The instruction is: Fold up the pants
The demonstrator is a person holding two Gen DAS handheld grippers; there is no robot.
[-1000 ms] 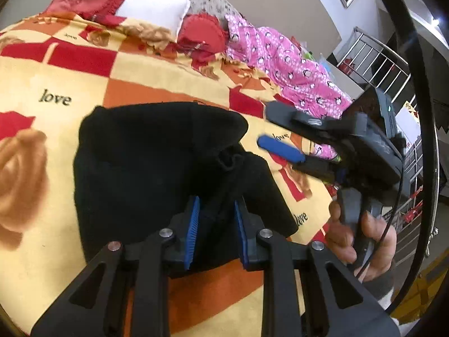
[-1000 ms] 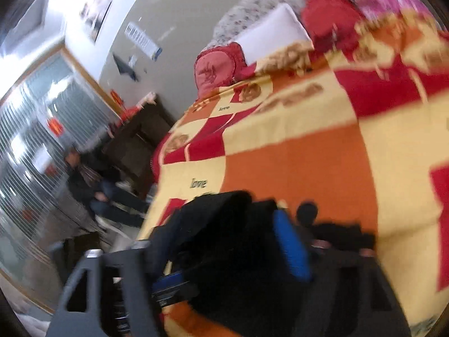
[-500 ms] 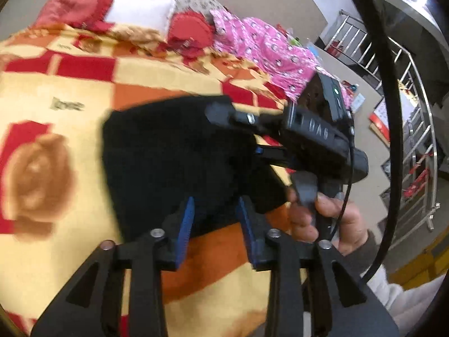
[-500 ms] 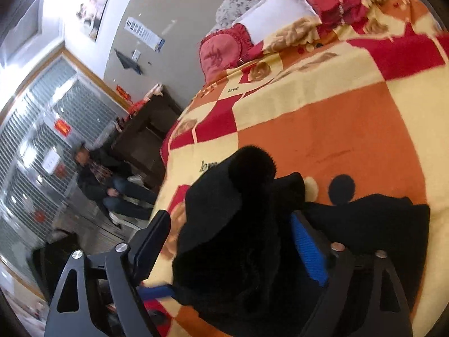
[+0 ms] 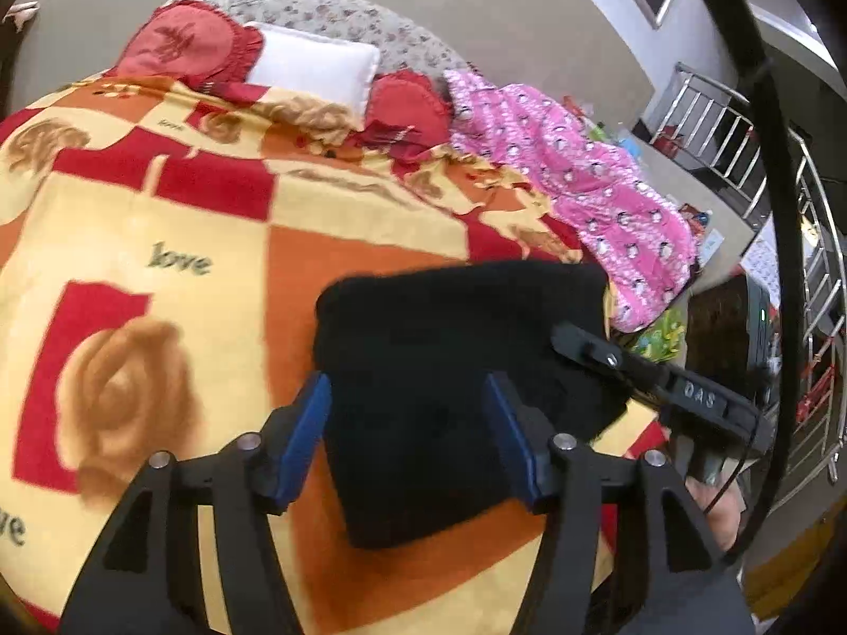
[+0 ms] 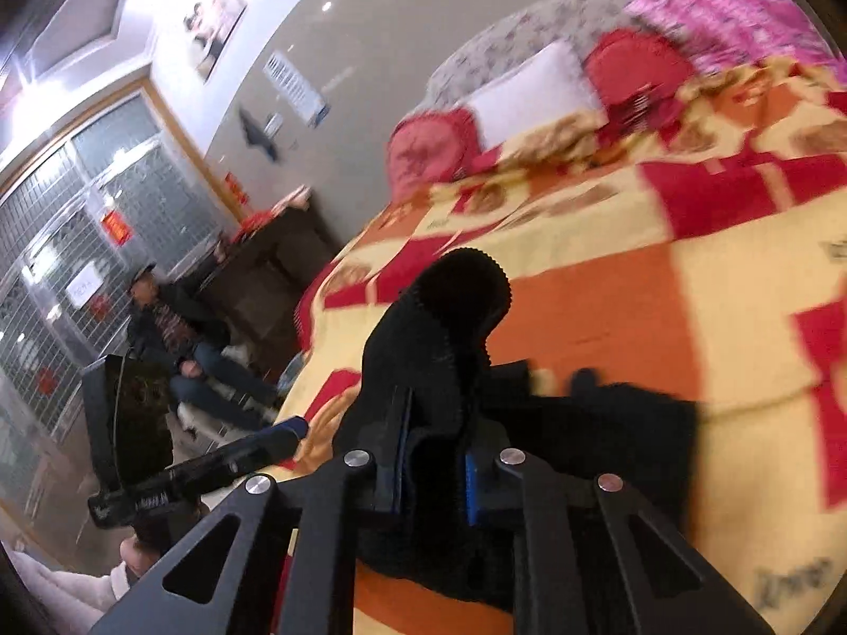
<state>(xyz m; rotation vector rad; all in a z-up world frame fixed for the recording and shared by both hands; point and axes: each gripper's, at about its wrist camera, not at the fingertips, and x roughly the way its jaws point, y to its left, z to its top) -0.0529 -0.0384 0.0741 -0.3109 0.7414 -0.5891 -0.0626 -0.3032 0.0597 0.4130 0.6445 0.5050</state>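
The black pants (image 5: 450,365) lie folded into a rough rectangle on the patterned blanket (image 5: 159,222). My left gripper (image 5: 410,439) hovers over their near edge. Its jaws are opening, and the blue pads (image 5: 312,434) stand wide apart without pressing the cloth. In the right wrist view my right gripper (image 6: 436,468) is closing, its pads pinching a bunch of the black pants (image 6: 450,328) that stands up between them. One of the right gripper's fingers (image 5: 609,357) reaches onto the pants' right edge in the left wrist view. The tip of the left gripper (image 6: 286,428) shows at the left of the right wrist view.
Red cushions (image 5: 180,42) and a white pillow (image 5: 312,66) lie at the head of the bed. A pink printed quilt (image 5: 582,185) lies along the right side, with a metal railing (image 5: 815,264) beyond it. A person (image 6: 174,338) sits by a dark cabinet (image 6: 286,259) off the bed's far side.
My left gripper has let go of the pants' near edge and spread its jaws. My right gripper has swung in and closed on a raised fold of the pants.
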